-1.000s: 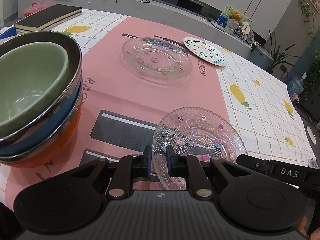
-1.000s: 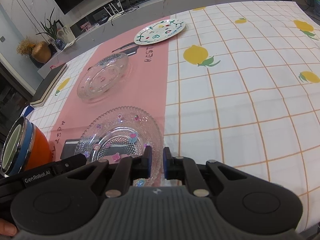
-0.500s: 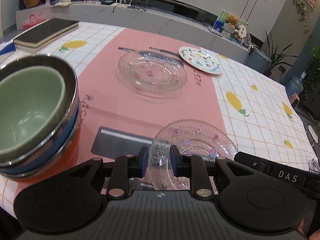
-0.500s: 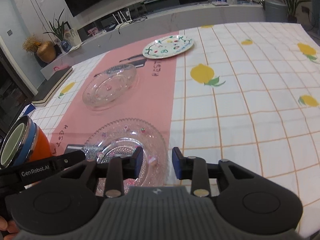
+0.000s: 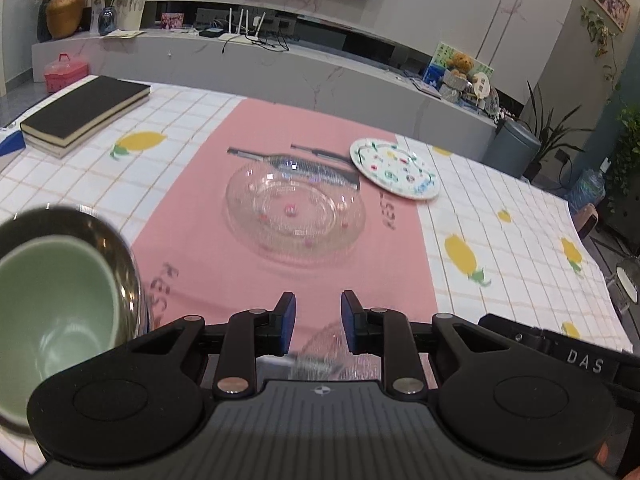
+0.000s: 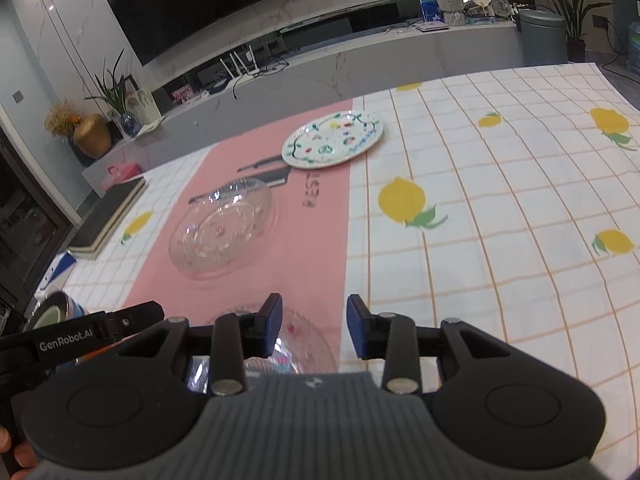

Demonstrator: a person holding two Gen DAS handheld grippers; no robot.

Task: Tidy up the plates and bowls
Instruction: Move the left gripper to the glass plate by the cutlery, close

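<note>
A cut-glass plate [image 5: 332, 344] with small coloured flowers lies on the pink runner, mostly hidden beneath both grippers, and shows again in the right wrist view [image 6: 304, 344]. My left gripper [image 5: 318, 320] hangs open above its near rim, gripping nothing. My right gripper [image 6: 315, 328] is above the plate's right side; its jaws are opening and the pads touch nothing. Farther back sit a smooth clear glass plate [image 5: 295, 216] [image 6: 222, 232] and a white painted plate [image 5: 394, 169] [image 6: 333, 145]. A green bowl [image 5: 52, 292] nests in a stack of bowls at the left.
A thick black book [image 5: 84, 110] lies at the table's far left corner. The checked lemon tablecloth [image 6: 500, 240] stretches to the right. A low marble TV bench [image 5: 280, 64] runs behind the table, with a grey bin [image 5: 516, 148] at its right end.
Both grippers have let go of the cut-glass plate's rim, spread their jaws and lifted up and back. The plate stays on the runner, now largely under the fingers.
</note>
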